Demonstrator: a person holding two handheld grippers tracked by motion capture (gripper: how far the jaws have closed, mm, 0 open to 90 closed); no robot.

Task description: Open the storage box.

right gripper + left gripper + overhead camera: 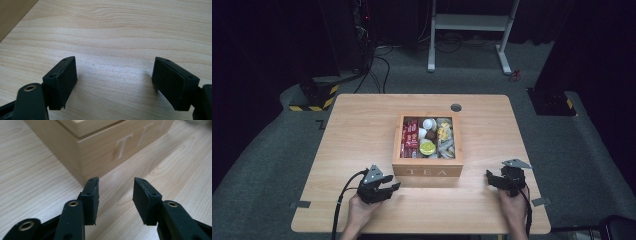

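The wooden tea box stands open in the middle of the table. Its small packets are hard for me to make out; perhaps red sachets and a yellow capsule. In my left gripper view the box is cut off after the carved letters. My left gripper, jaws apart and empty, is just beside the box's front left corner; my right gripper, jaws wide apart, is near its front right corner.

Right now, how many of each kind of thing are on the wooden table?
Open wooden tea box with packets and pods inside: 1
Black two-jaw grippers, left and right: 2
Grey tape pieces at the table's edges: 2
Total: 5
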